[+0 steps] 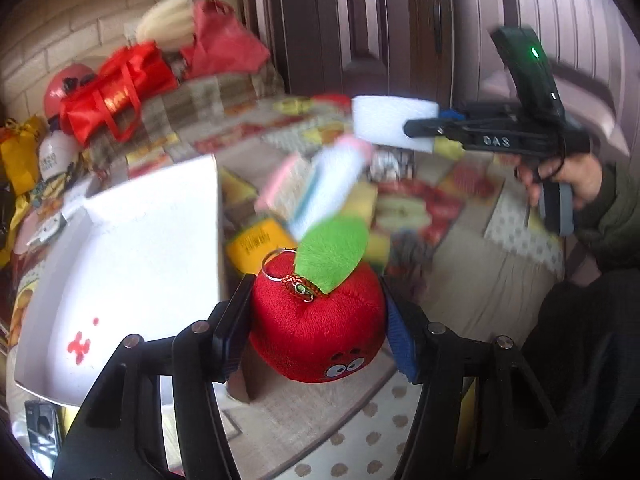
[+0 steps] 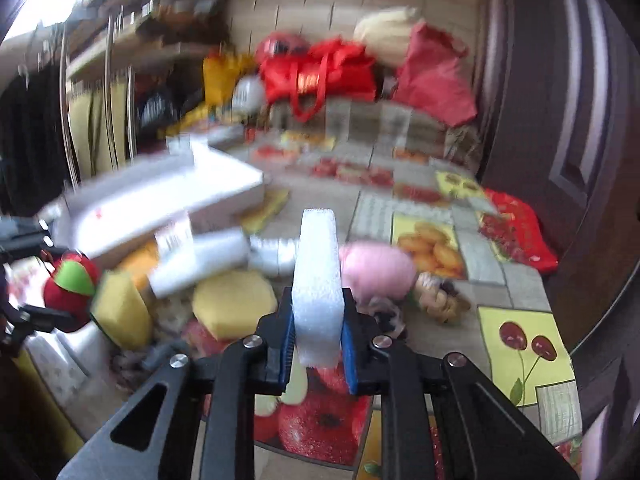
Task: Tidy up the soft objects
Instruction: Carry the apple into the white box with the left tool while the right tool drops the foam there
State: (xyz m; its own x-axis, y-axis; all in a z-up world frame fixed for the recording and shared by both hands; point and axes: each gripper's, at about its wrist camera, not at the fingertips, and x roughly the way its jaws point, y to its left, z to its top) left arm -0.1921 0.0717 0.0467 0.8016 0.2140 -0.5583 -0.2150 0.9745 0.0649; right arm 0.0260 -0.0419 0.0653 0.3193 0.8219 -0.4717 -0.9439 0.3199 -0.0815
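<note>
My left gripper (image 1: 316, 320) is shut on a red plush apple (image 1: 320, 328) with a green leaf and a key ring, held above the table beside a white box (image 1: 132, 264). The apple also shows in the right wrist view (image 2: 70, 284) at the far left. My right gripper (image 2: 318, 332) is shut on a white foam block (image 2: 318, 280), held upright above the table. In the left wrist view that gripper (image 1: 416, 128) holds the foam block (image 1: 392, 118) at the upper right. Yellow sponges (image 2: 234, 304), a pink plush toy (image 2: 378, 270) and white foam pieces (image 2: 200, 264) lie on the fruit-print tablecloth (image 2: 512, 344).
The open white box (image 2: 160, 196) stands at the left of the pile. Red bags (image 1: 116, 92) and other clutter sit at the table's far end against a brick wall. A dark wooden door (image 1: 360, 20) is to the right. The person's sleeve (image 1: 612, 208) is at right.
</note>
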